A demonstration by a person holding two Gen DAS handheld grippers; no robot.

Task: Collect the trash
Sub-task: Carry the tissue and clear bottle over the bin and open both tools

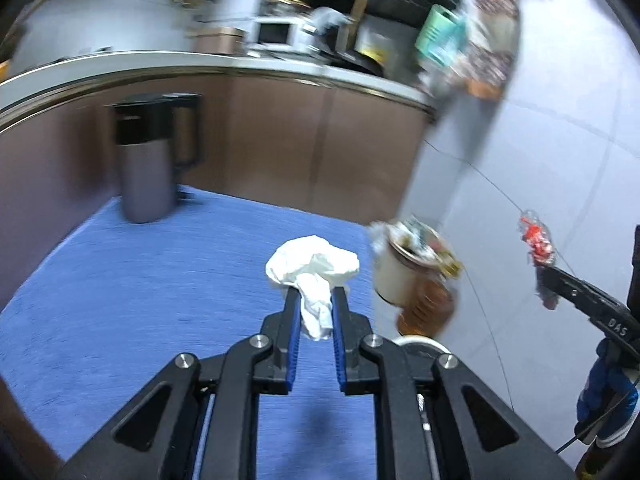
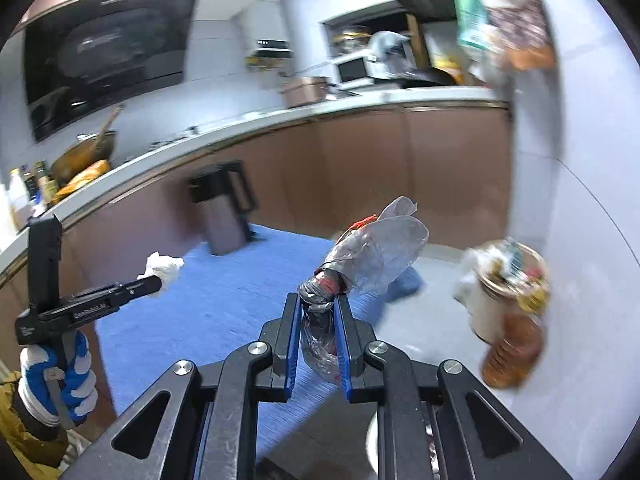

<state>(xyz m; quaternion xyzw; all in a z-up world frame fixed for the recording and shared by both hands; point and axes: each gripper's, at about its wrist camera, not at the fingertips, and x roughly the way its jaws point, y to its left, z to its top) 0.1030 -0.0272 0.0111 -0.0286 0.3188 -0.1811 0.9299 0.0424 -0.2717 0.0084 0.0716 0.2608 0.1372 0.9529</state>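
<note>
Tissue [image 1: 316,268]: crumpled white wad, pinched between the pads of the left gripper [image 1: 316,300], lifted clear above the blue mat [image 1: 120,300]. Most of the wad bulges past the fingertips; only its lower tail is clamped.

Wrapper [image 2: 372,256]: clear plastic with red print, twisted at the neck, clamped in the right gripper [image 2: 320,304], held off the mat near its right edge. Loose end sticks out forward.

Both grippers closed on 1 item each, both pointed toward the bin [image 2: 500,292], a small white container standing on the pale floor just off the mat's right edge. Bin already holds mixed scraps heaped to the rim. Judgement: carry phase, drop pending; items held high probably to clear the rim.

Risk: full bin, light tissue may slide off the heap.

Background: grey jug [image 1: 146,160] at the mat's far edge, against the brown cabinets [image 1: 300,140]. Heavy motion blur.
</note>
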